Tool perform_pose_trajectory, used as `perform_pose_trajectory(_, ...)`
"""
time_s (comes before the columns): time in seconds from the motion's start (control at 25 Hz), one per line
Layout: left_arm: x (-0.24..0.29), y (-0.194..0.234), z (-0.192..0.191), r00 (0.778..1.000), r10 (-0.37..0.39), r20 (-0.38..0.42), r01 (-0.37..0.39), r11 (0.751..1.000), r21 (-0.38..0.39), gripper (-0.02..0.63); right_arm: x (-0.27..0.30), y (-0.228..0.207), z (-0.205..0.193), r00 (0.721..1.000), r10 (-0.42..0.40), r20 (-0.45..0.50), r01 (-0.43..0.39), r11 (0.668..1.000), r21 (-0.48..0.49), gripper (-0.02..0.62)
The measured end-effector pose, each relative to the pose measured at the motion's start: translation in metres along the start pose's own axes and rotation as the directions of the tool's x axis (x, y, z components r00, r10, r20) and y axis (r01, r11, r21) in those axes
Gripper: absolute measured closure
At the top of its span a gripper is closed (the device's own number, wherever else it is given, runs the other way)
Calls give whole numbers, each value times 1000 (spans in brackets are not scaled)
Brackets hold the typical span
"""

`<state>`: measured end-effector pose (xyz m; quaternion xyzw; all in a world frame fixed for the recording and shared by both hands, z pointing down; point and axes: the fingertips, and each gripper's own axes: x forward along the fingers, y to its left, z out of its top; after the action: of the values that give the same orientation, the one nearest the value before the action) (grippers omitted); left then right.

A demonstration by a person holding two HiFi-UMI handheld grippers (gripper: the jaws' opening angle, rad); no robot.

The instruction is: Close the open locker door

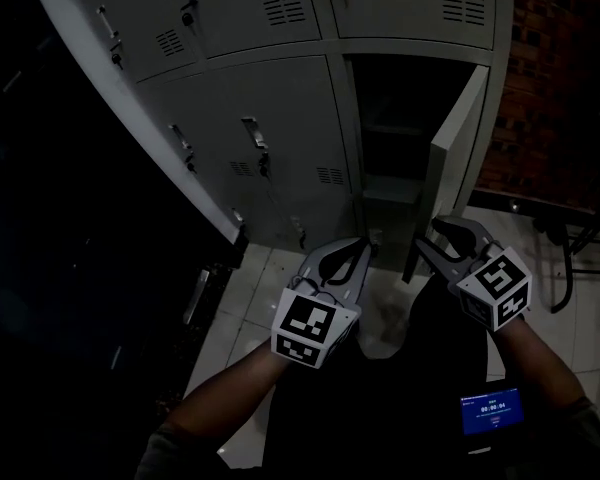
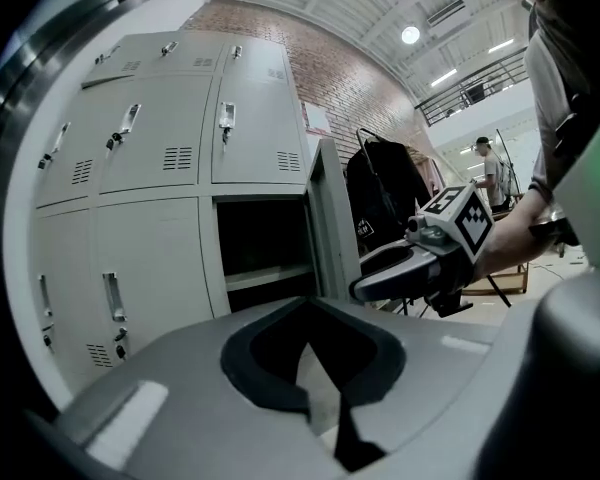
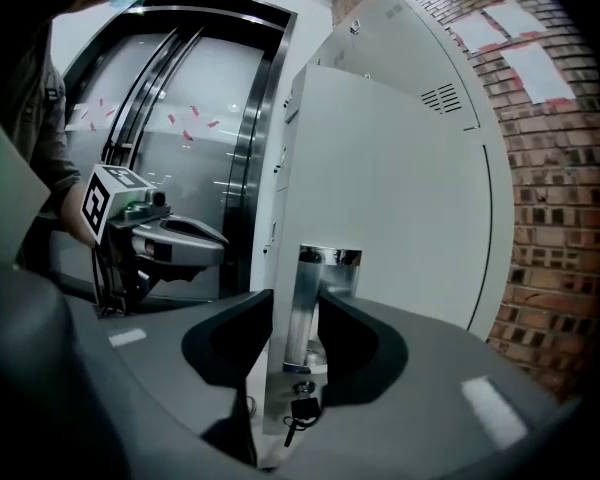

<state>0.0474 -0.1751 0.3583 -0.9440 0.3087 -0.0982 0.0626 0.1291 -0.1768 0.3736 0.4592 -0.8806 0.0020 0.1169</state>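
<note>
With right claw (image 3: 298,313) open astride upright chrome handle (image 3: 328,260) of grey metal locker door (image 3: 400,188), push leftward to shut.

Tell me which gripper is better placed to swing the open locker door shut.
Right. The right gripper has the door handle between its open jaws, at the free edge of the locker door. The left gripper is shut, empty and apart from the door.
</note>
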Motion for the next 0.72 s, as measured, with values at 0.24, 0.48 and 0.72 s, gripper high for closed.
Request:
perform_pose_trajectory(0.24,-15,28,-4,999,55,0,-55,998,-19,604,38,0,6,1000,-3,-8,4,1000,15,443)
perform_pose_trajectory(0.48,-28,46,-7,996,93,3,-92,995,-27,604,75,-4,11,1000,-2,-17,2,1000,-13,456)
perform_pose_trajectory(0.72,-43,64,-16,991,133,-9,-133,990,-38,604,110,-14,16,999,-12,-42,10,999,-44,472)
